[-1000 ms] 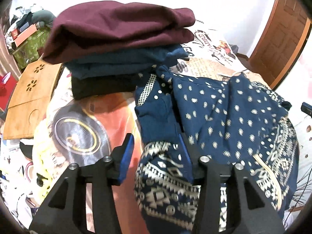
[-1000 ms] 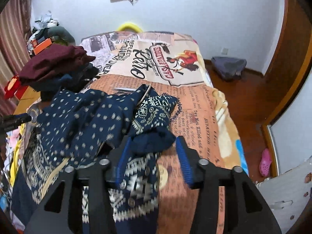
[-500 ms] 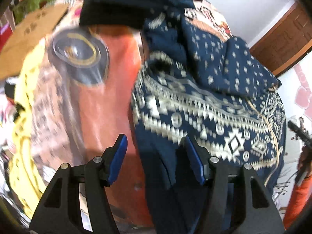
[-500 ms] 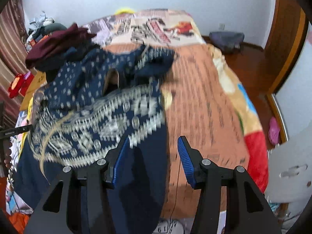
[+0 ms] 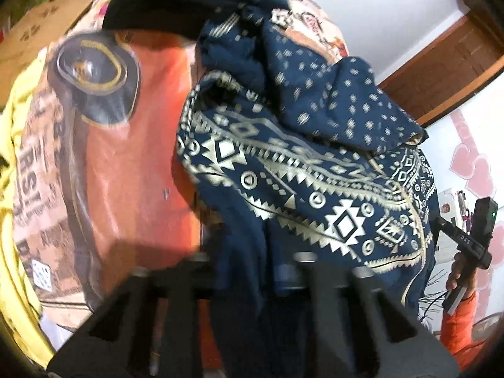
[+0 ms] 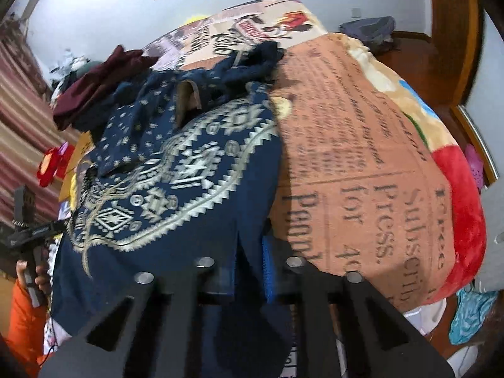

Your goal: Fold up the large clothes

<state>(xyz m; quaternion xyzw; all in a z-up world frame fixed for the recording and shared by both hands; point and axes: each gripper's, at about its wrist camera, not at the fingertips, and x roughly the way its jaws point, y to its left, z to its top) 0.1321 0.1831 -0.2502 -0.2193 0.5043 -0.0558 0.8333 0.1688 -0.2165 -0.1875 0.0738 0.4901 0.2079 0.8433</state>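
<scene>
Dropping from the crumpled upper half of the blue patterned garment (image 6: pixel 176 170) to its plain hem at the near edge of the bed (image 6: pixel 362 145), both tools have changed their job within a second: from hovering with wide-spread jaws over the bunched part to closing on the hem. I read that as the start of a pull to straighten the garment before any fold.

The garment lies across the bed, its dotted upper part heaped toward the stack of folded clothes (image 5: pixel 201 3) at the far side, its hem hanging over the near edge.

The right hand-held gripper (image 6: pixel 249 271) has its jaws drawn close with a strip of dark hem between them (one blue pad shows just beside the cloth). The left hand-held gripper (image 5: pixel 252 271) is blurred and its fingertips are buried in cloth; jaws narrower than before, but whether they truly pinch I cannot tell.

Hidden: the hem corners, the sleeves, and how far the cloth hangs below the bed.
</scene>
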